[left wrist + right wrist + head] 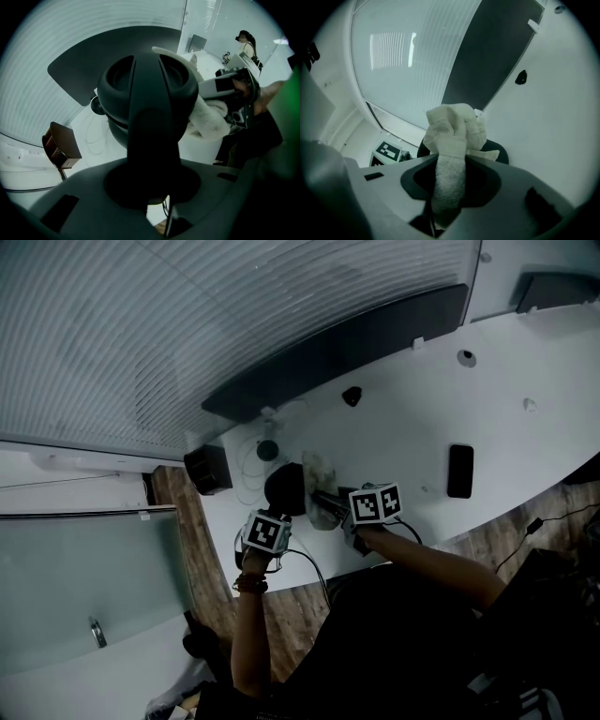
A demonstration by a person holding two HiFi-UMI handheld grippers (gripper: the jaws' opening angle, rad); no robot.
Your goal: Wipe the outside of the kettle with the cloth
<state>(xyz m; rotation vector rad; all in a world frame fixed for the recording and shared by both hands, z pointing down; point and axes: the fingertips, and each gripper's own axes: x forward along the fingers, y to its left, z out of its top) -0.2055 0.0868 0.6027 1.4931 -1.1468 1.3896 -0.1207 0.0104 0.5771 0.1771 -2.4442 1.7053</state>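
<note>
Black kettle (145, 89) in left claw (152, 201); right claw (445, 206) grips cloth (454, 126).

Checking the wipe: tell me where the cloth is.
The cloth is clamped in the right claw, held against the black kettle, by the white table's near edge in the head view.

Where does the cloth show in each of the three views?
Head view: cloth at centre, just right of the kettle.
Left gripper view: cloth right of centre, beside the kettle.
Right gripper view: cloth at centre, before the kettle.
Shared landmark: the kettle.
</note>
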